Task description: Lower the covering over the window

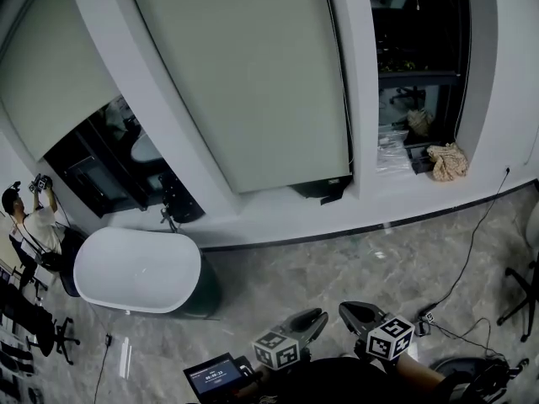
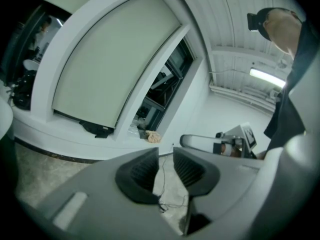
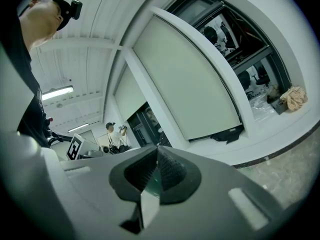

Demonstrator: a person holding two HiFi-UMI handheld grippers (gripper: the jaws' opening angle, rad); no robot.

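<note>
The middle window's pale roller blind [image 1: 244, 74] hangs down almost to the sill, and its thin pull cord [image 1: 344, 82] runs along its right edge. It also shows in both gripper views as a blind [image 2: 110, 64] and blind [image 3: 190, 79]. The left window's blind [image 1: 50, 66] is partly down over dark glass. The right window [image 1: 417, 57] is uncovered. Both grippers are low at the bottom of the head view, well short of the window. The left gripper [image 1: 310, 320] [image 2: 165, 166] stands slightly open with only floor in the gap. The right gripper [image 1: 358, 312] [image 3: 156, 166] is shut and empty.
A white bathtub [image 1: 139, 269] stands at the left below the sill. A person [image 1: 29, 225] stands far left. A beige cloth [image 1: 448, 160] and a dark object [image 1: 320, 189] lie on the sill. A cable [image 1: 472, 251] crosses the floor, and a chair base [image 1: 522, 297] is at the right.
</note>
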